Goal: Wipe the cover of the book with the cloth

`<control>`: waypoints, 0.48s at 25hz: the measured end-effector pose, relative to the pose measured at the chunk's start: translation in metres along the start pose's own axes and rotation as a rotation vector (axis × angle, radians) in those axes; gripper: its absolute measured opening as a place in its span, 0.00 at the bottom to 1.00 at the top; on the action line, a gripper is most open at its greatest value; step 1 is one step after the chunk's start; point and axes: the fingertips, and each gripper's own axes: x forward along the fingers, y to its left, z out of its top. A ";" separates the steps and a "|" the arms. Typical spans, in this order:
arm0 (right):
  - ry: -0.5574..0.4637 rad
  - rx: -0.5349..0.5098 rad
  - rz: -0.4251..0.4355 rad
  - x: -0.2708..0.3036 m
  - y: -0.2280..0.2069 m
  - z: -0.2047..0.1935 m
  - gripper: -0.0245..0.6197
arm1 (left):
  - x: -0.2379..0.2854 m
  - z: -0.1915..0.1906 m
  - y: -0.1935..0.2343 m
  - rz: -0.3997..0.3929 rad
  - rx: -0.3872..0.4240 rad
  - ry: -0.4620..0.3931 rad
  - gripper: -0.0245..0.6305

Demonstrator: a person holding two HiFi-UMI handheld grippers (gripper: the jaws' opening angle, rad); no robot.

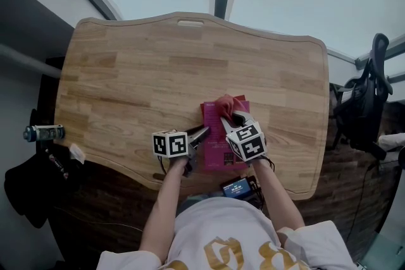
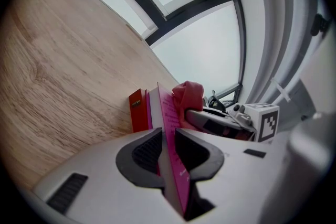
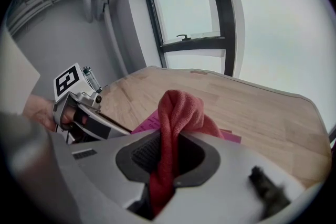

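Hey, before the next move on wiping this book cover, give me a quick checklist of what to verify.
1. The cloth is clamped in the right gripper: ok.
2. The left gripper is shut on the edge of the book: ok.
3. The cloth sits over the cover's far end: ok.
4. The cloth presses on the cover: cannot tell.
5. The book lies wholly on the table: ok.

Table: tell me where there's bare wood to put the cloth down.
The table is bare across its far half and on either side of the book. Crowded only at the near-edge middle: the left hand-held gripper clamps the book, the right hand-held gripper holds the cloth on it.
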 end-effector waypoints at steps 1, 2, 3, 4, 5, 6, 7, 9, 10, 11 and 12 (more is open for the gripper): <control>0.000 -0.001 0.004 0.001 0.001 0.001 0.15 | 0.000 0.000 0.000 0.000 -0.001 0.000 0.17; 0.001 -0.002 0.009 0.001 0.002 0.001 0.15 | 0.000 0.000 0.000 0.000 -0.001 0.000 0.17; 0.002 -0.003 0.013 0.002 0.003 0.001 0.15 | 0.000 0.000 0.000 0.001 -0.001 0.000 0.17; 0.003 -0.004 0.017 0.003 0.004 0.002 0.15 | 0.000 0.000 0.000 0.003 -0.001 0.001 0.17; 0.003 -0.005 0.022 0.004 0.005 0.002 0.15 | -0.001 -0.001 0.000 0.004 -0.001 0.001 0.17; 0.004 -0.007 0.026 0.004 0.006 0.003 0.15 | 0.000 -0.002 0.001 0.006 -0.001 0.002 0.17; 0.003 -0.010 0.029 0.005 0.007 0.003 0.15 | 0.000 -0.002 0.001 0.006 -0.002 0.002 0.17; 0.003 -0.014 0.036 0.006 0.008 0.004 0.15 | 0.000 -0.001 0.000 0.005 -0.001 0.001 0.17; 0.003 -0.016 0.039 0.006 0.009 0.005 0.15 | -0.001 0.000 0.000 0.004 -0.001 0.000 0.17; 0.004 -0.018 0.042 0.006 0.010 0.005 0.15 | -0.001 0.000 0.000 0.003 -0.002 0.000 0.17; 0.004 -0.020 0.045 0.007 0.010 0.005 0.15 | -0.001 0.000 0.000 0.003 -0.003 0.000 0.17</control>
